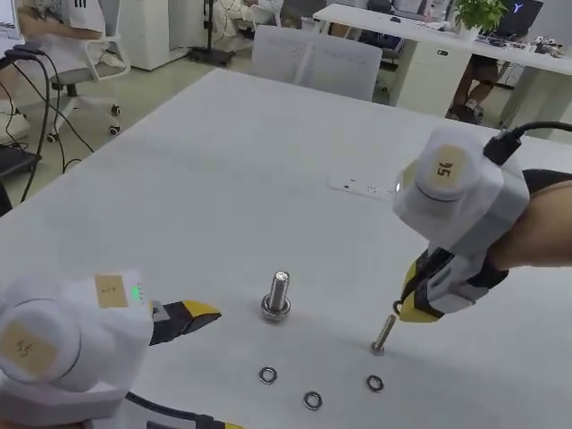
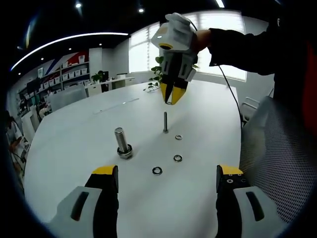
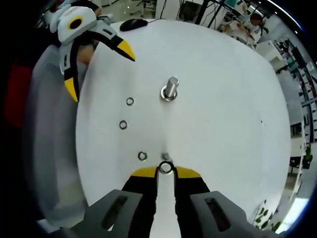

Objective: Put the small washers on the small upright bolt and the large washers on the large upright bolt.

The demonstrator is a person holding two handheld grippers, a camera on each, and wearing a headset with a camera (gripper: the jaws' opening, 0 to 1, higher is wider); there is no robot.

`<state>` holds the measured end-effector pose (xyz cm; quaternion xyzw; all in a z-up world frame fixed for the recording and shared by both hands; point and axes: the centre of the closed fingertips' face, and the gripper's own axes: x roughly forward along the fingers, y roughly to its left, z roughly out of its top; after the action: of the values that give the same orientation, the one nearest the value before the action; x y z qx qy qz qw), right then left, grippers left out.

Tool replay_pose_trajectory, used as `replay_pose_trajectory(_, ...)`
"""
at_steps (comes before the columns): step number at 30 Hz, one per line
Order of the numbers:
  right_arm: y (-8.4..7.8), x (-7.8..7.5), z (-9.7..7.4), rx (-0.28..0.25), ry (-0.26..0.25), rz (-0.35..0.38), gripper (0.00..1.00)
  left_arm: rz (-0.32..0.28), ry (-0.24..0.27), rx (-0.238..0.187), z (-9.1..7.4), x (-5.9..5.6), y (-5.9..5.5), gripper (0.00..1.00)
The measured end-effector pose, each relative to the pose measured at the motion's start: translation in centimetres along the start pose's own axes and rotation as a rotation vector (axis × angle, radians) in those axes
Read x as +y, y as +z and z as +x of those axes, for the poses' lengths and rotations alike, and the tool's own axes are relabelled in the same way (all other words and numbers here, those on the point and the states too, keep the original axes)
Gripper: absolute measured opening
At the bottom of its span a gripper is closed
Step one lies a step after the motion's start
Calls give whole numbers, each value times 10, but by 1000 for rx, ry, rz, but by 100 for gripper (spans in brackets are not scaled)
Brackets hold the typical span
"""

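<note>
Left gripper (image 2: 167,172) hangs released, jaws wide, at 9 o'clock of the large bolt (image 1: 278,298). Three loose washers (image 1: 311,399) lie on the table (image 1: 223,179) at the bolt's 4 to 6 o'clock. The small bolt (image 1: 382,335) stands at 4 o'clock. Just above it, the right gripper (image 1: 407,312) pinches a washer (image 3: 166,168).

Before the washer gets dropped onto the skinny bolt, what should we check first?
1. Right gripper shut on a washer: ok.
2. Washer right over the skinny bolt: close, but the exact line-up cannot tell.
3. Skinny bolt standing upright: ok.
4. Held washer is the small size: cannot tell.
5. Left gripper open and away from the skinny bolt: ok.
6. Three spare washers not touching the skinny bolt: ok.
</note>
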<state>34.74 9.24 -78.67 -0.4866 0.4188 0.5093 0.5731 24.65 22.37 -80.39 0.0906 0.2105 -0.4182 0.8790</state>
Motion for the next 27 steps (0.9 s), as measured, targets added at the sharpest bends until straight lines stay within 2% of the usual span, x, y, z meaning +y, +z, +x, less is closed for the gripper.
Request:
replay_pose_trajectory(11,-1,-2,14,1,28,5,13,-13,4,9,0,2,-5,81)
replay_pose_trajectory(27,-4,-2,23,6,51,7,13,-20,7,15,1,2,-7,81)
